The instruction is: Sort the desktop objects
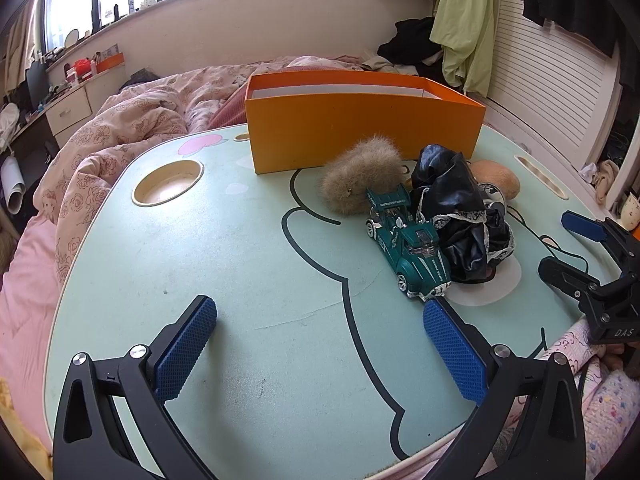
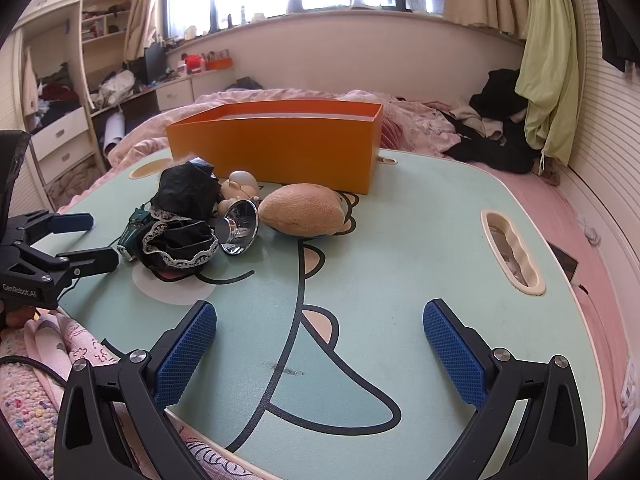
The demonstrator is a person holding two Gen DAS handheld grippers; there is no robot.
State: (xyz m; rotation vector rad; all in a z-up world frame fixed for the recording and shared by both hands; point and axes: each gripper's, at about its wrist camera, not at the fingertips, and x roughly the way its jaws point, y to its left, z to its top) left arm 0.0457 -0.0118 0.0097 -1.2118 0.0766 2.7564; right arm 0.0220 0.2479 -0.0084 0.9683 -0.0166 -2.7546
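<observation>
Left wrist view: left gripper [image 1: 320,344] and right gripper [image 2: 320,344] both spread empty over mint-green cartoon-printed counter [image 1: 240,280], near green die-cast toy car [image 1: 404,240].

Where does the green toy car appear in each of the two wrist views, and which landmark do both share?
Left wrist: green toy car right of centre, in full view beside the black lace-trimmed cloth.
Right wrist: far left, mostly hidden behind that cloth.
Shared landmark: the orange box behind the pile.

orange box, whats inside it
Only the white upper inner walls of the orange box show in both views. Its near wall hides the floor, so I cannot tell whether anything lies in it.
</observation>
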